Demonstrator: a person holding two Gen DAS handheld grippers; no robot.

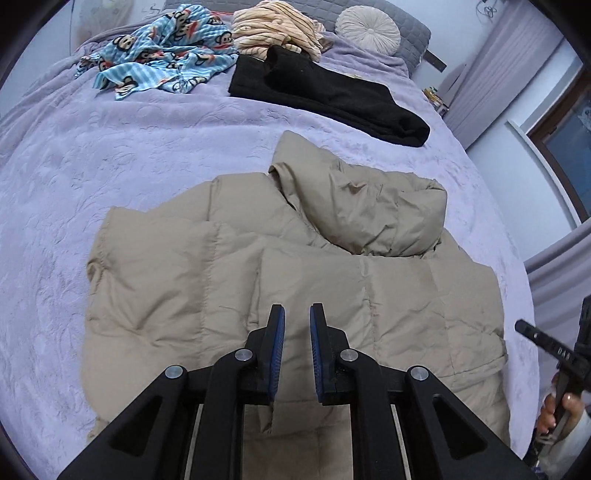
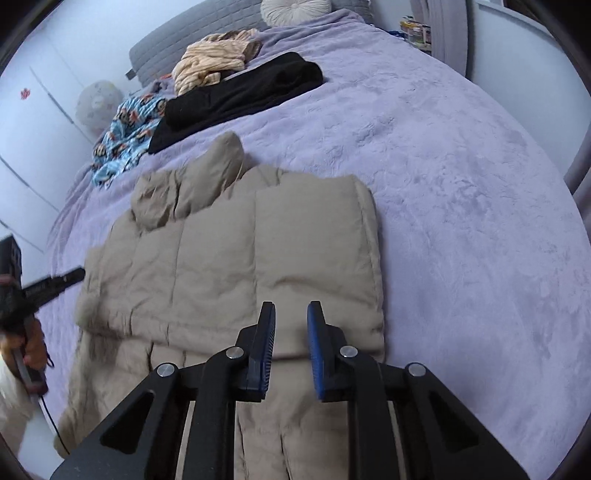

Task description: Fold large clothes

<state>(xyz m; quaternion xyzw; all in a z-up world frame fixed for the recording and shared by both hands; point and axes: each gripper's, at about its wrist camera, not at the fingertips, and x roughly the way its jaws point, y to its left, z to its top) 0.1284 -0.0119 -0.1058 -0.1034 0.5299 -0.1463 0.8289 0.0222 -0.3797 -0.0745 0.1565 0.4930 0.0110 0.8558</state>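
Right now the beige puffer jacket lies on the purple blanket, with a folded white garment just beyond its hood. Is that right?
Not quite: the garment just beyond the hood is black, not white. The left wrist view shows the black garment lying past the beige puffer jacket on the purple blanket.

Bed [image 1: 110, 177] covered with a lavender plush embossed blanket. Lying on it: a beige quilted puffer jacket [image 1: 295, 280] with hood, near edge; a black fleece garment [image 1: 332, 96] beyond; a blue monkey-print cloth [image 1: 162, 55]; a cream striped bundle [image 1: 277, 29]; a round pleated cream cushion [image 1: 367, 26] at the headboard.
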